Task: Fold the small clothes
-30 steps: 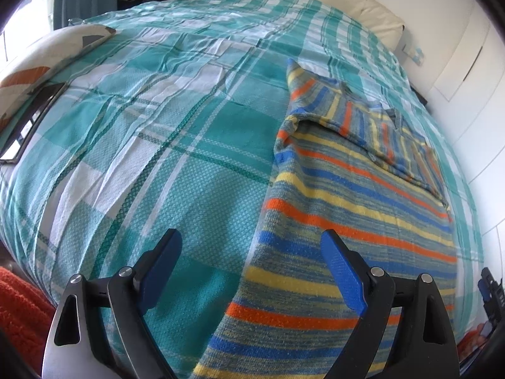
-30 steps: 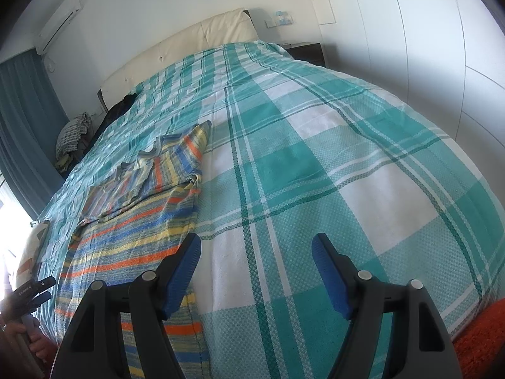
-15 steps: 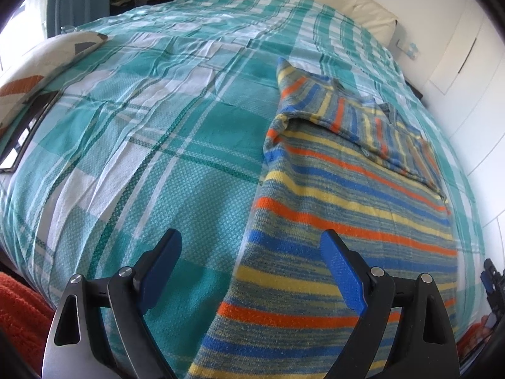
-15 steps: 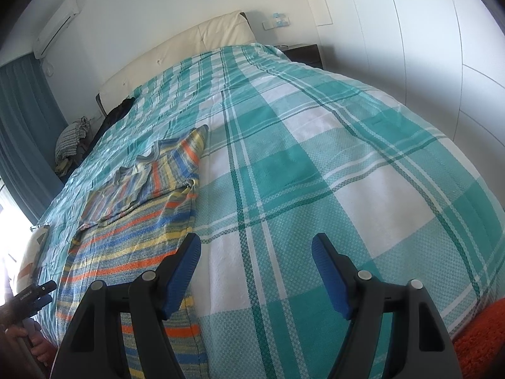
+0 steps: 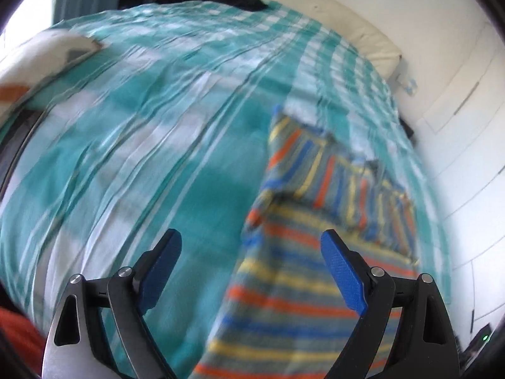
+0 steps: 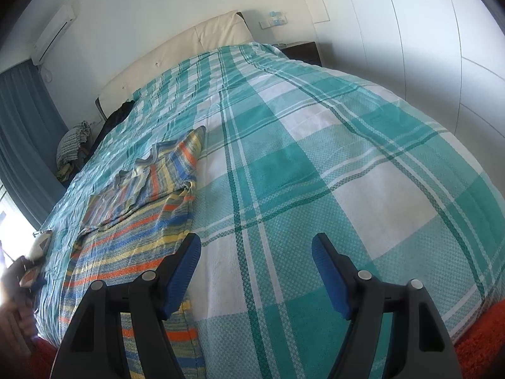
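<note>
The striped shirt (image 6: 132, 221) lies flat on the checked bedspread (image 6: 315, 164), its upper part already folded down over the body, well short of the headboard (image 6: 189, 50). The left gripper (image 5: 251, 263) and the right gripper (image 6: 256, 268) gape empty above it. A pinch could snag bedspread too — both fabrics lie flush.

Bed (image 6: 347, 132) under teal-and-white checked cover, cream padded headboard (image 6: 189, 44) at upper centre, white panelled walls (image 6: 426, 31) right, teal curtain (image 6: 22, 132) left, orange rug (image 6: 483, 344) lower right.
</note>
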